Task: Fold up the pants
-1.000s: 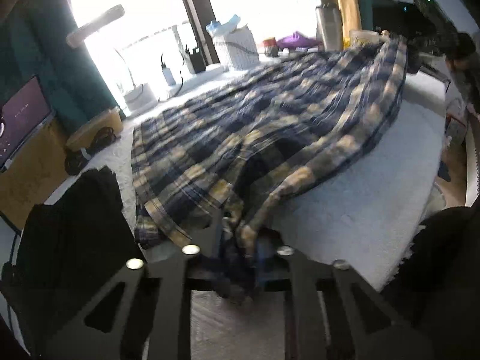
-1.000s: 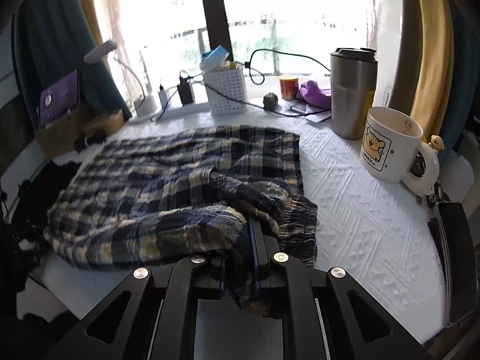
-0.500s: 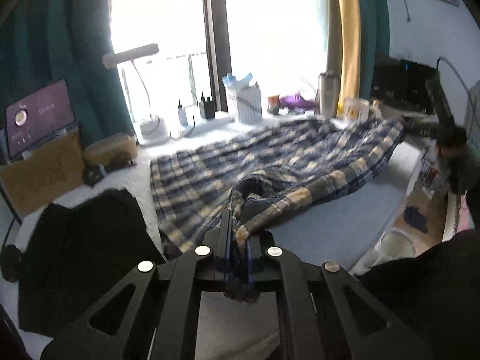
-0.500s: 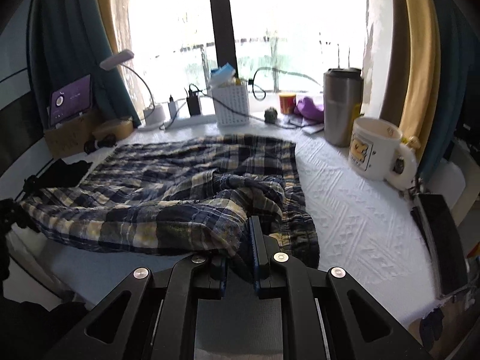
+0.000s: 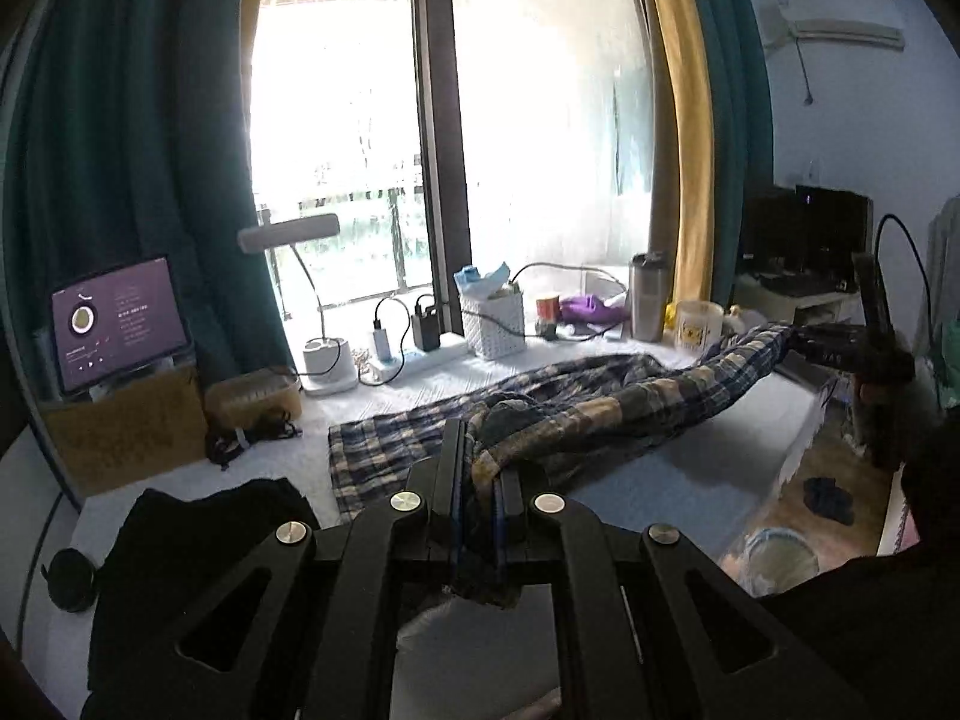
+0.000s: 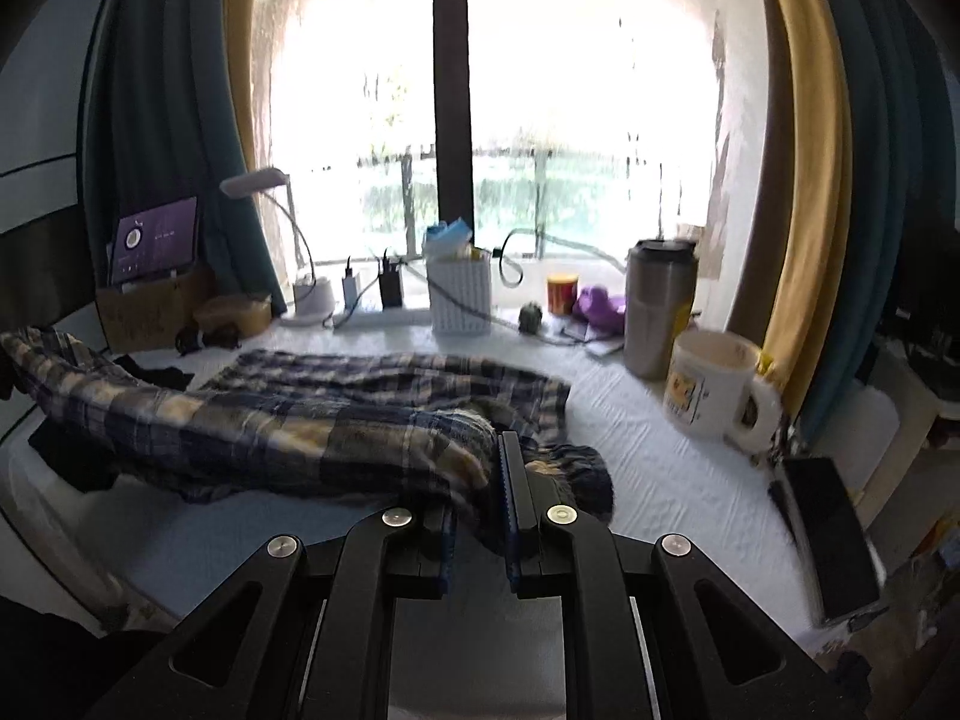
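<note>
The blue and cream plaid pants (image 5: 606, 414) lie partly on the white table (image 5: 660, 480), with their near edge lifted. My left gripper (image 5: 478, 468) is shut on one end of that edge. My right gripper (image 6: 477, 480) is shut on the other end, by the gathered waistband (image 6: 576, 474). The lifted fabric (image 6: 252, 426) stretches taut between the two grippers above the table. In the left wrist view the right gripper (image 5: 840, 348) shows at the far end of the fabric.
A black garment (image 5: 192, 540) lies at the table's left end. A white mug (image 6: 714, 384), steel tumbler (image 6: 657, 306), white basket (image 6: 459, 294), lamp (image 5: 318, 354) and tablet (image 5: 120, 318) line the back. A black phone (image 6: 831, 534) lies at the right edge.
Both grippers have risen and pulled back with the pants' near edge. The fabric has lifted off the table and is stretched between them.
</note>
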A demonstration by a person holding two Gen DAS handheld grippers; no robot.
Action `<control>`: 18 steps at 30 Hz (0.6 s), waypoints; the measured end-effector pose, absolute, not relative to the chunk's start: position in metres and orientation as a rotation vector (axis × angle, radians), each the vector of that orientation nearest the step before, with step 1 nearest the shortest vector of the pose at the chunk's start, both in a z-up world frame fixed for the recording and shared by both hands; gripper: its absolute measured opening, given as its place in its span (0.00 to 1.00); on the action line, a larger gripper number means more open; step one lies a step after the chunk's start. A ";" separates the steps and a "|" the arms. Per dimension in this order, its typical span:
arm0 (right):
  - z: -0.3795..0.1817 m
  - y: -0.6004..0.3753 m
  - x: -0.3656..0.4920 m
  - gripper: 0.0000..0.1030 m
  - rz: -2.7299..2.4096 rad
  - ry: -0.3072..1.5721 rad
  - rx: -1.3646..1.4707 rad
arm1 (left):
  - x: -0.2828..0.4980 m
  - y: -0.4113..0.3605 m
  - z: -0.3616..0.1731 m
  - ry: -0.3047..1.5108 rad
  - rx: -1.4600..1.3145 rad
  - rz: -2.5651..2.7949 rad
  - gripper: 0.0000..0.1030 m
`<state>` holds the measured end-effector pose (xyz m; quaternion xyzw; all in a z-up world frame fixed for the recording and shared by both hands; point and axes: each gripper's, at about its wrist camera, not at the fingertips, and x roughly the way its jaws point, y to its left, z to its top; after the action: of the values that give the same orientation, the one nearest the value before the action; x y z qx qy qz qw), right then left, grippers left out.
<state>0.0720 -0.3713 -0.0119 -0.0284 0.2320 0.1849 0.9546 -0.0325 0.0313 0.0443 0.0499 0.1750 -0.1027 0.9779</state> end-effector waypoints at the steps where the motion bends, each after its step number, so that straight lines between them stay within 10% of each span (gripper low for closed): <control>1: -0.009 -0.372 0.071 0.12 0.372 0.461 -0.055 | -0.033 0.031 0.048 0.347 0.096 -0.211 0.06; 18: 0.019 -0.395 0.091 0.12 0.330 0.380 -0.002 | -0.007 0.015 0.092 0.258 0.148 -0.277 0.06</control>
<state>0.0911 -0.3951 0.0191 -0.0009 0.1880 0.1633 0.9685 -0.0073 0.0145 0.0923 0.0736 0.1281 -0.1377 0.9794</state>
